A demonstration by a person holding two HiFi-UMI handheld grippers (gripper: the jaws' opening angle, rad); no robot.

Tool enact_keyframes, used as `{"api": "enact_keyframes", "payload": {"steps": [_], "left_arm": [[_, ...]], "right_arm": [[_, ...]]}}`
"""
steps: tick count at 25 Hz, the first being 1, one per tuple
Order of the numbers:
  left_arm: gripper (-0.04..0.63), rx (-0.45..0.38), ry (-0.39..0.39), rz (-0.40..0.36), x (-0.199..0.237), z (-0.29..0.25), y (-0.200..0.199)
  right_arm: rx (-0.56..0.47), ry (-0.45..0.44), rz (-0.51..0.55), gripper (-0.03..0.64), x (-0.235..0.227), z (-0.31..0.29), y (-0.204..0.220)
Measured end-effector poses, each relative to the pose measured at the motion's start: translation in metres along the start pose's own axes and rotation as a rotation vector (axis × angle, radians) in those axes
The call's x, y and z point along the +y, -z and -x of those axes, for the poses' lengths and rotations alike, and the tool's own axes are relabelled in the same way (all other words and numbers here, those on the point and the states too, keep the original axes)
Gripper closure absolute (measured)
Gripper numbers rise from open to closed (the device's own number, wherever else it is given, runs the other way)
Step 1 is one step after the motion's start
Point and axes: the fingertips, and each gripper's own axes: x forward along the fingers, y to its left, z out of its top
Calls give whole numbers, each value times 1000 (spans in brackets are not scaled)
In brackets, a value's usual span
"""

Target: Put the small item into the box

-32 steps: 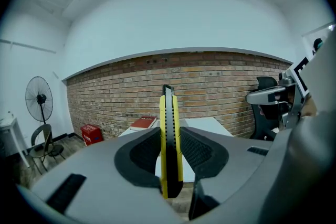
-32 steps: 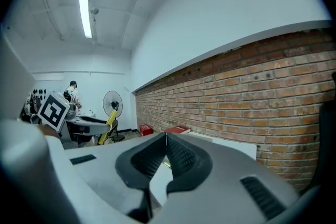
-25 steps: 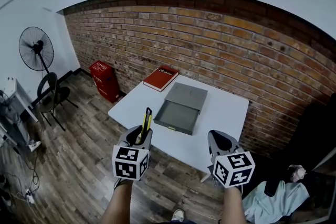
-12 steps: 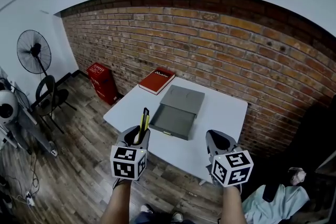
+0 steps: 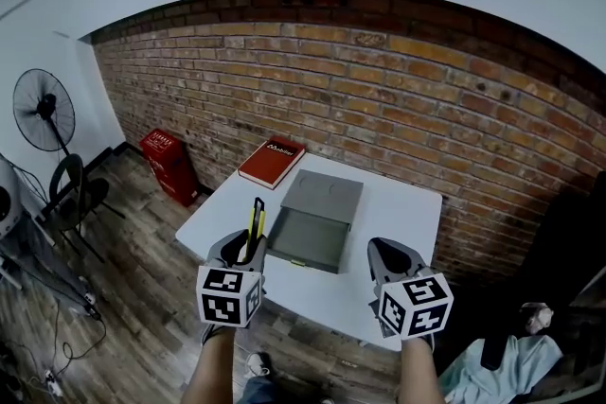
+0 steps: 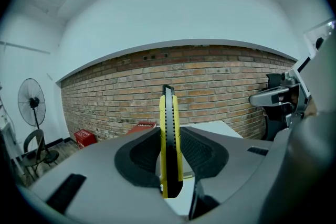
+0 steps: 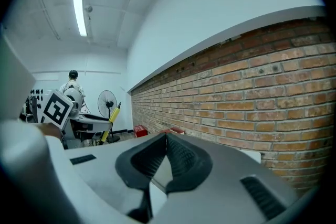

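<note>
Yellow cutter (image 6: 169, 128) stands tall, squeezed in your left claw (image 5: 248, 243), near the bench (image 5: 402, 213) edge, not yet over the grey box (image 5: 308, 237). Your right claw (image 7: 164, 139) is pinched together, empty. Tip too fast and the cutter could slip and miss the box.

Bench: white bench (image 5: 409, 203) set against the brick wall (image 5: 426, 99).
Box: grey box (image 5: 305, 239) open at mid-bench, with its lid (image 5: 323, 196) just beyond it on the far side.
Book: red book (image 5: 272, 162) at the far left corner.
Left claw: left claw (image 5: 248, 246) at the near edge, gripping a yellow cutter (image 5: 256, 220) that points away.
Right claw: right claw (image 5: 386, 253) at the near edge, right of the box.
Floor: red crate (image 5: 169, 164) and fan (image 5: 43, 109) at left.
</note>
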Motion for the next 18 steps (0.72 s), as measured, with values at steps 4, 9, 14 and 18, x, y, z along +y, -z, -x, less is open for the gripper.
{"api": "enact_keyframes", "payload": {"steps": [4,9,14,18], "left_arm": [[466,0,45,-16,19,-27,-5],[466,5,116,-25,52,-57,-11],[466,8,205,-42,82,-83,-14],[466,6,266,-60,107,-98,-15]], "right_arm": [[3,48,-13,597,-1,-25,-4],[14,112,-23,597,8,-61,-15],[10,188,-26,597,23,-91,-29],[6,241,-30,597,41,-111,-36]]}}
